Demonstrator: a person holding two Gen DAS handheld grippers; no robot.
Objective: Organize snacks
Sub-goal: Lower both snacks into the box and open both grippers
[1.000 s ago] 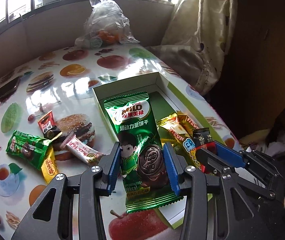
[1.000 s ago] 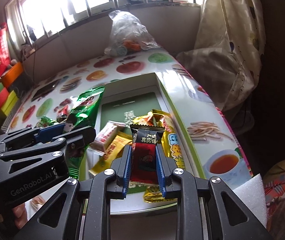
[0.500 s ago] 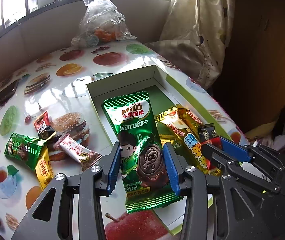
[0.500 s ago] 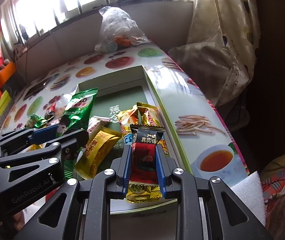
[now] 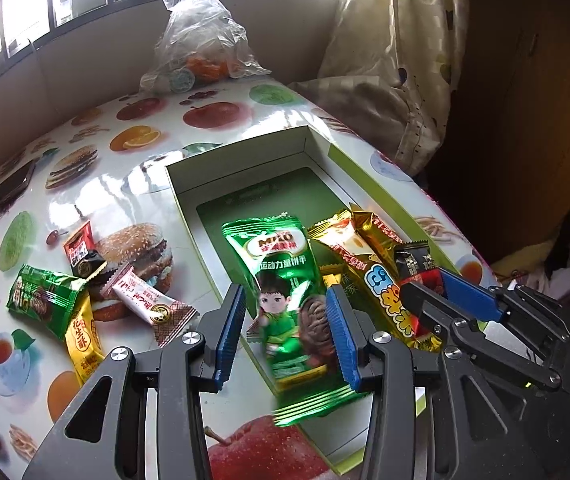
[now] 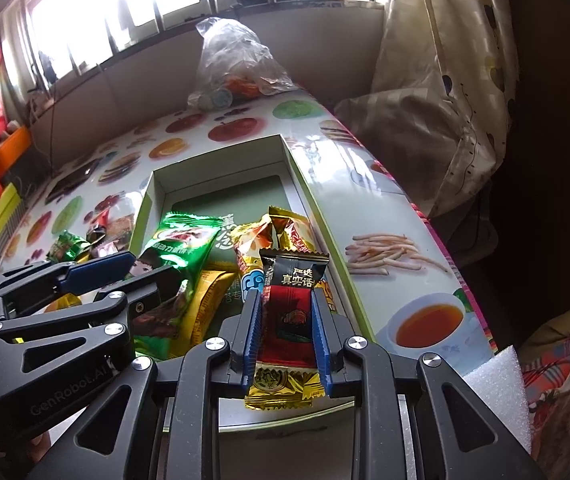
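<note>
While you hold both tools over the box, this is how things lie:
Left gripper [image 5: 285, 324]: your blue pads stand wide apart; the green biscuit packet [image 5: 285, 284] lies between them, with a clear gap on its left side, and whether the right pad touches it I cannot tell.
Right gripper [image 6: 287, 328]: narrow, your pads pinched on the sides of the black-and-red candy [image 6: 289, 312], its gold end sticking out towards you.
Box [image 5: 245, 168]: open, white walls, green floor, sitting on the fruit-print table [image 5: 97, 184]; its far half is bare.
Inside the box: gold and yellow wrappers [image 5: 369, 272] piled at the near right, beside the green packet.
Outside, left of the box: a small green packet [image 5: 43, 300], a yellow bar [image 5: 83, 340], a white-and-red candy [image 5: 149, 304] and a red-and-black candy [image 5: 81, 252], close together.
Far edge of the table: a clear plastic bag [image 5: 201, 44].
</note>
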